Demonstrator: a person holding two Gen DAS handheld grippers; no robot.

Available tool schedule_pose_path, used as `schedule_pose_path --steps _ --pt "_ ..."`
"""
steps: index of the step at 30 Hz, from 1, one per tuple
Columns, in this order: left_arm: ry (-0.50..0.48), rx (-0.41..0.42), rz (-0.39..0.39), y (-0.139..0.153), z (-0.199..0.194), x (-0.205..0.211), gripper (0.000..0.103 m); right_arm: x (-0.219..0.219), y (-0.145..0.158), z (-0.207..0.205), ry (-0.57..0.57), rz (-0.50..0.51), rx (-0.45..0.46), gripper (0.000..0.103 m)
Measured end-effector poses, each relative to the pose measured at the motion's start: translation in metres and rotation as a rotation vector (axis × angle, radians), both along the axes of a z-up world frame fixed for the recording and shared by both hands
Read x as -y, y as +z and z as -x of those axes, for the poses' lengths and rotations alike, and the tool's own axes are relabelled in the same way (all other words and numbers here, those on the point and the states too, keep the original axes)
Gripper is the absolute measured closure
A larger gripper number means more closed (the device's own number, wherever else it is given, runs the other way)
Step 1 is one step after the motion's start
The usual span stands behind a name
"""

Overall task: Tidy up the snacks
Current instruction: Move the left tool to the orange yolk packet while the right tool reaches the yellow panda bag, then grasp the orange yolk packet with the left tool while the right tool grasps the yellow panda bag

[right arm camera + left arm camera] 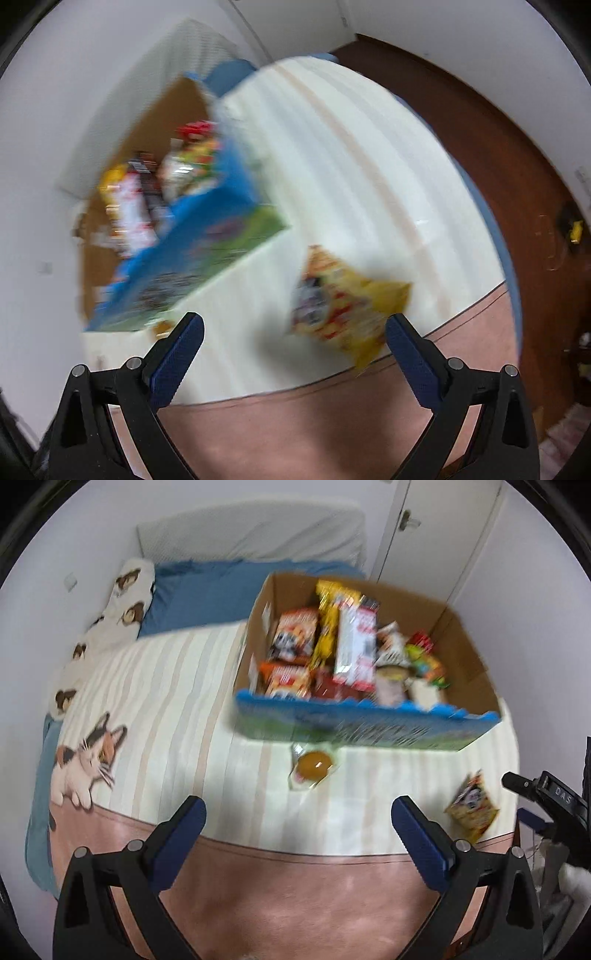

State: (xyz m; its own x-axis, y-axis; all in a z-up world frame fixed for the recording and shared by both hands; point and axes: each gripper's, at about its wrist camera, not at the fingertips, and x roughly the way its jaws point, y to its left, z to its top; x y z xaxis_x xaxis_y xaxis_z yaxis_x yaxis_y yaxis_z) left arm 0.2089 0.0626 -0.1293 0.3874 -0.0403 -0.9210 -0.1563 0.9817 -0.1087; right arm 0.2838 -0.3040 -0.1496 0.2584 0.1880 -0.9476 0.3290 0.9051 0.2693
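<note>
Cardboard forms the open box [469, 657] that sits on a striped cream bedspread [177, 686], its near wall printed in blue and green and its inside packed with snack packets [354, 646] standing and lying close together. Just in front of that wall lies a small clear-wrapped round snack [313, 766] with an amber top, and well off to the right a yellow snack bag [472, 806] lies flat on the spread, apart from the box. The left gripper [299, 808] points steeply down over the bed with its blue-padded jaws spread wide and nothing between them; the round snack lies beyond its tips. The right gripper [295, 328] is likewise spread wide and empty, and in its heavily blurred view the yellow bag [351, 306] lies just beyond the right finger's tip, though contact cannot be judged.
</note>
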Motion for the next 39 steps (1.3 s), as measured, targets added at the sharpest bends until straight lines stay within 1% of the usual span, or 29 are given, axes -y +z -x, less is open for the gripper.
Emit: schedule_pose_path --steps 1,3,4,7,9,11,14,16,18,19,21,24,26,28,29,30,31,32,33,36,38,39 --pt "0.002 -0.015 -0.006 -0.007 -0.001 -0.002 0.0 0.003 -0.007 -0.004 0.003 0.022 0.001 0.002" --pt "0.008 -0.044 -0.028 -0.022 -0.002 -0.005 0.0 0.012 -0.028 -0.012 0.006 0.059 -0.025 0.002" --pt "0.012 -0.057 -0.037 -0.028 -0.003 -0.006 0.0 0.018 -0.037 -0.015 -0.008 0.044 -0.03 0.002" --pt "0.019 -0.091 -0.052 -0.046 -0.005 -0.009 0.0 0.034 -0.066 -0.021 -0.056 -0.046 -0.083 0.002" --pt "0.019 -0.11 -0.057 -0.056 -0.008 -0.01 0.0 0.032 -0.084 -0.014 -0.064 -0.13 -0.125 0.002" --pt "0.016 -0.126 -0.063 -0.065 -0.01 -0.01 0.0 0.017 -0.09 -0.005 -0.024 -0.2 -0.159 0.002" --pt "0.004 -0.136 -0.057 -0.071 -0.017 -0.01 0.0 -0.004 -0.084 0.007 0.059 -0.234 -0.161 0.002" --pt "-0.006 -0.137 -0.057 -0.074 -0.024 -0.009 0.0 -0.014 -0.073 0.01 0.118 -0.168 -0.137 0.002" --pt "-0.015 -0.133 -0.056 -0.079 -0.035 -0.006 0.0 -0.022 -0.062 0.01 0.181 -0.06 -0.106 0.002" --pt "-0.019 -0.14 -0.05 -0.083 -0.041 -0.004 0.0 -0.025 -0.059 0.007 0.204 -0.016 -0.094 0.002" --pt "-0.026 -0.177 -0.013 -0.098 -0.057 -0.001 0.0 -0.027 -0.056 0.004 0.235 0.046 -0.086 0.002" --pt "-0.041 -0.254 0.049 -0.124 -0.081 0.007 0.0 -0.027 -0.053 -0.014 0.247 0.061 -0.077 0.002" --pt "-0.05 -0.307 0.104 -0.143 -0.095 0.012 0.0 -0.026 -0.054 -0.022 0.261 0.078 -0.081 0.002" --pt "-0.038 -0.325 0.162 -0.155 -0.103 0.014 0.001 -0.024 -0.054 -0.025 0.289 0.084 -0.092 0.002" --pt "-0.025 -0.3 0.16 -0.154 -0.105 0.014 0.002 -0.025 -0.056 -0.029 0.311 0.094 -0.1 0.002" --pt "-0.021 -0.293 0.163 -0.153 -0.107 0.015 0.004 -0.03 -0.057 -0.032 0.345 0.11 -0.101 0.002" --pt "-0.02 -0.286 0.163 -0.153 -0.109 0.015 0.018 -0.036 -0.058 -0.035 0.378 0.125 -0.1 0.002" --pt "-0.018 -0.286 0.146 -0.153 -0.11 0.016 0.036 -0.042 -0.059 -0.038 0.421 0.147 -0.096 0.002" --pt "-0.02 -0.284 0.132 -0.153 -0.11 0.017 0.043 -0.049 -0.06 -0.04 0.473 0.171 -0.095 0.002" --pt "-0.044 -0.269 0.108 -0.151 -0.106 0.019 0.044 -0.064 -0.064 -0.047 0.567 0.224 -0.091 0.002" --pt "-0.059 -0.265 0.089 -0.15 -0.095 0.024 0.044 -0.066 -0.071 -0.053 0.568 0.208 -0.114 0.002" --pt "-0.064 -0.267 0.085 -0.151 -0.089 0.026 0.044 -0.063 -0.078 -0.057 0.541 0.171 -0.14 0.002"
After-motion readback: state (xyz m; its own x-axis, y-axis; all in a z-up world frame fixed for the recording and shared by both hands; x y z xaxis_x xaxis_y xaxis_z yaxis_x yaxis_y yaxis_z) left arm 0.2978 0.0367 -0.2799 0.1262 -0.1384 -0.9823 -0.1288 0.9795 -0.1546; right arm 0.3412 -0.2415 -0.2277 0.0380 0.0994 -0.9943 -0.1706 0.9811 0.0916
